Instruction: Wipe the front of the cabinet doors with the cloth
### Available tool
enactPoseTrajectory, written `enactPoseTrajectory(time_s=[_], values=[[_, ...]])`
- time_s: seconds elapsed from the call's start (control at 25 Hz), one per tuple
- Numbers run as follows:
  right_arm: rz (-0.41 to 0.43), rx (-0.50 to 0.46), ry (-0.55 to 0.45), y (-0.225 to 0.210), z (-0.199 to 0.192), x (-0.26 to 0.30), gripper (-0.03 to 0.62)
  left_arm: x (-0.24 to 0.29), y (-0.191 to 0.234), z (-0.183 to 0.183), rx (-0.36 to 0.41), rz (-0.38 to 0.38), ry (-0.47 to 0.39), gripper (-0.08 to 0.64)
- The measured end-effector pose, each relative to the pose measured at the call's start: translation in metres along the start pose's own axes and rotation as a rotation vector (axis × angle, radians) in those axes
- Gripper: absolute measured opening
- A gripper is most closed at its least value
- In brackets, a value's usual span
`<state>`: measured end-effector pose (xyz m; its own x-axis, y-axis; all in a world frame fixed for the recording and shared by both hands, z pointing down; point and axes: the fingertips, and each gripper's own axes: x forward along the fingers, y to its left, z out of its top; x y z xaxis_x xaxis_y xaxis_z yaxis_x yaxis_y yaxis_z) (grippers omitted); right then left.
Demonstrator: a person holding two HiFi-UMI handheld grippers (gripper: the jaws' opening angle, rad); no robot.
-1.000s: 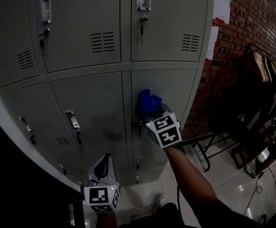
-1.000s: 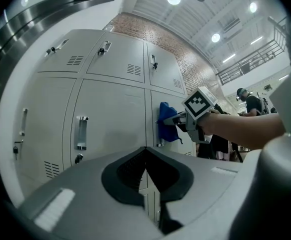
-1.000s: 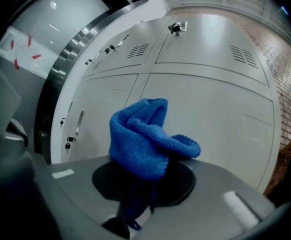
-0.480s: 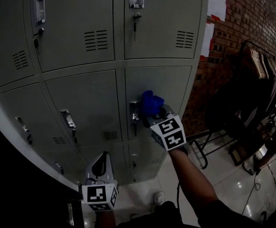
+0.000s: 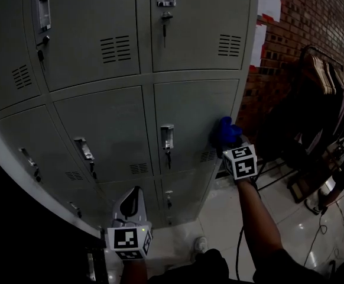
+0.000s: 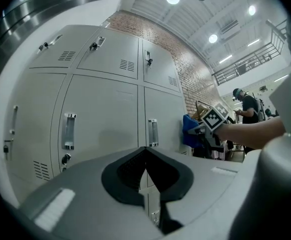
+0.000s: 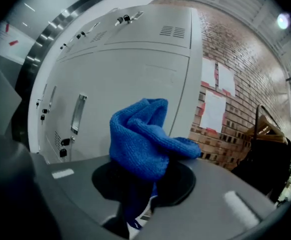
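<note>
Right hand-held gripper (image 5: 227, 142), clenched on the cloth (image 5: 224, 130), has swept from the handle (image 5: 167, 138) to the right edge of the cabinet door (image 5: 191, 106); wiping progresses.

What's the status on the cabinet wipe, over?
Right gripper shut on blue cloth, at right edge of door. Left gripper shut, empty, low. Nothing in the way.

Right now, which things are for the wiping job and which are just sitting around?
For the job: cloth; right gripper, shut on it; cabinet doors.

Just around: left gripper, shut and empty, held low; papers on the brick wall; person far off.
</note>
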<state>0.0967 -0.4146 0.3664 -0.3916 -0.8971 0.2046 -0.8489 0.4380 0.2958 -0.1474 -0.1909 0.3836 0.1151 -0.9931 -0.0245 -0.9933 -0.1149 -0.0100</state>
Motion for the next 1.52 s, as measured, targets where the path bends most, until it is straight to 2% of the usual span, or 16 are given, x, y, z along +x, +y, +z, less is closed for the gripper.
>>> enactPoseTrajectory(time_s=[0.12, 0.28, 0.88, 1.08, 1.32, 1.52], values=[[-0.034, 0.012, 0.036, -0.009, -0.011, 0.007, 0.083, 0.001, 0.000, 0.001, 0.002, -0.002, 0.001, 0.017], [-0.044, 0.006, 0.050, 0.001, -0.007, 0.015, 0.083, 0.003, 0.001, -0.003, 0.005, -0.003, 0.006, 0.017], [0.185, 0.000, -0.041, 0.118, 0.039, 0.023, 0.084, 0.000, 0.008, 0.001, -0.003, 0.009, -0.008, 0.017], [0.262, -0.021, -0.053, 0.158, 0.050, 0.027, 0.084, -0.008, 0.019, 0.004, -0.009, 0.041, -0.015, 0.017], [0.332, -0.021, -0.080, 0.192, 0.064, 0.026, 0.084, -0.012, 0.023, 0.002, -0.008, 0.056, -0.013, 0.017], [0.348, -0.013, -0.111, 0.192, 0.065, 0.016, 0.086, -0.008, 0.018, 0.000, -0.015, 0.049, -0.011, 0.017]])
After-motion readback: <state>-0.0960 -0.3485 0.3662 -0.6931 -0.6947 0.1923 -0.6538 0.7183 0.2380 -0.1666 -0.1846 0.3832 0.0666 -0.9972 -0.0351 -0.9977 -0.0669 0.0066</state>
